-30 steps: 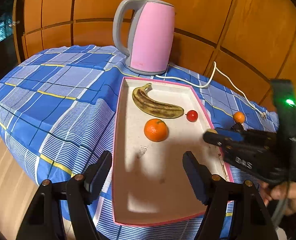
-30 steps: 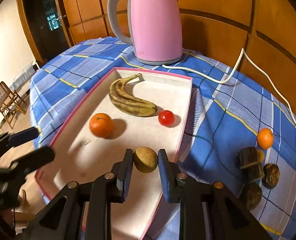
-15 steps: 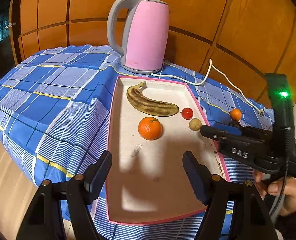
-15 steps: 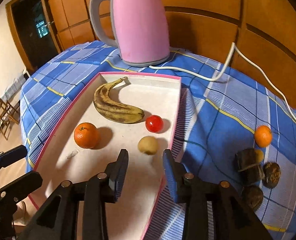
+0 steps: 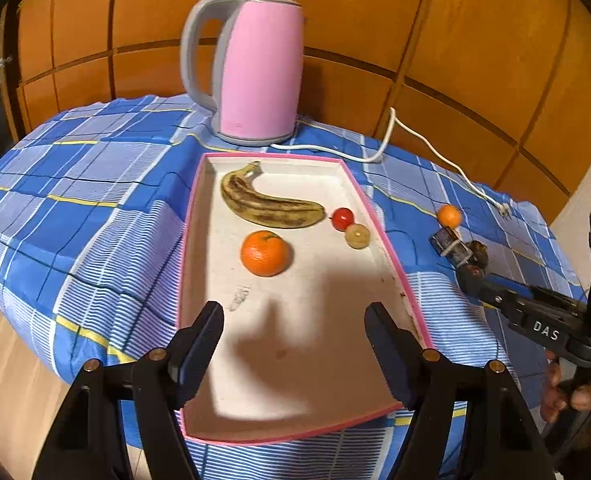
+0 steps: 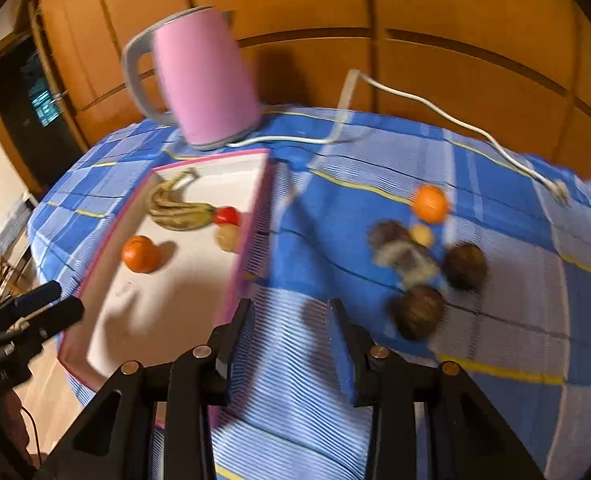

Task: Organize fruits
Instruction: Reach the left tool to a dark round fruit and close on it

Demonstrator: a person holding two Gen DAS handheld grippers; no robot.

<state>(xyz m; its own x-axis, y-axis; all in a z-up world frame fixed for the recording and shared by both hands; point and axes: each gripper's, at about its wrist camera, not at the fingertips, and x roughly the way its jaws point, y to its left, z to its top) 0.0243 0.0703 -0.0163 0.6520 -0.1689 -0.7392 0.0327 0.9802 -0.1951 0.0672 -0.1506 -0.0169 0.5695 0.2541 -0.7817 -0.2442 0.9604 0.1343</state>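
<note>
Over the tray (image 5: 199,216) my left gripper (image 5: 293,344) hangs with its jaws wide apart, gripping nothing. Beside the tray, above the blue cloth (image 6: 335,216), my right gripper (image 6: 291,332) has just been opening and grips nothing; the small brown fruit (image 5: 357,236) lies in the tray beside the tomato (image 5: 342,218).

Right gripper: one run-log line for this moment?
right gripper: jaws just opened, empty, over tablecloth | tan fruit: in tray by cherry tomato | left gripper: open, empty, over tray
</note>
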